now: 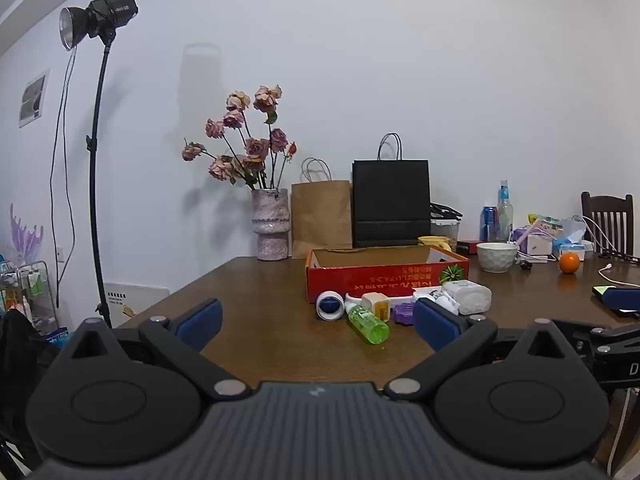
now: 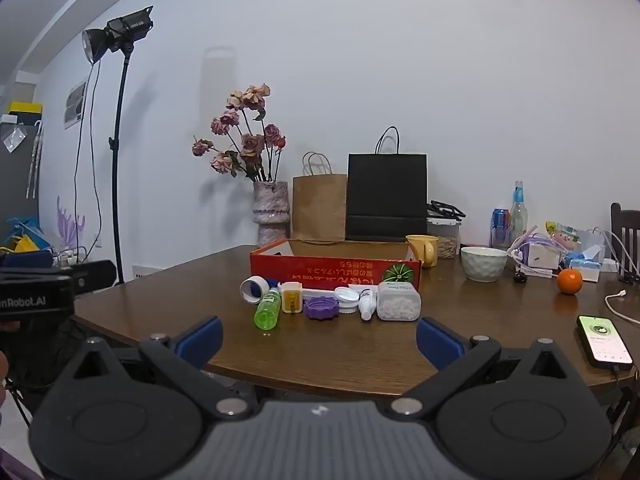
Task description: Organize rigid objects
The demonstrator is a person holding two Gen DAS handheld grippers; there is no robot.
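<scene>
A red cardboard box (image 2: 335,273) stands open on the brown table (image 2: 160,300). In front of it lie small items: a green bottle (image 2: 267,309), a yellow-white block (image 2: 291,297), a purple lid (image 2: 321,308), a white cap (image 2: 346,297), a small tube (image 2: 366,303), a clear box of white beads (image 2: 398,302) and a white-blue roll (image 2: 253,289). My left gripper (image 1: 318,322) is open and empty, near the green bottle (image 1: 367,324) and purple lid (image 1: 404,314). My right gripper (image 2: 319,338) is open and empty, at the table's near edge.
A vase of dried roses (image 2: 271,212), a brown bag (image 2: 319,206) and a black bag (image 2: 386,196) stand behind the box. A yellow mug (image 2: 423,250), white bowl (image 2: 483,263), orange (image 2: 569,281), phone (image 2: 605,340), cables and bottles lie right. A light stand (image 2: 118,160) stands left.
</scene>
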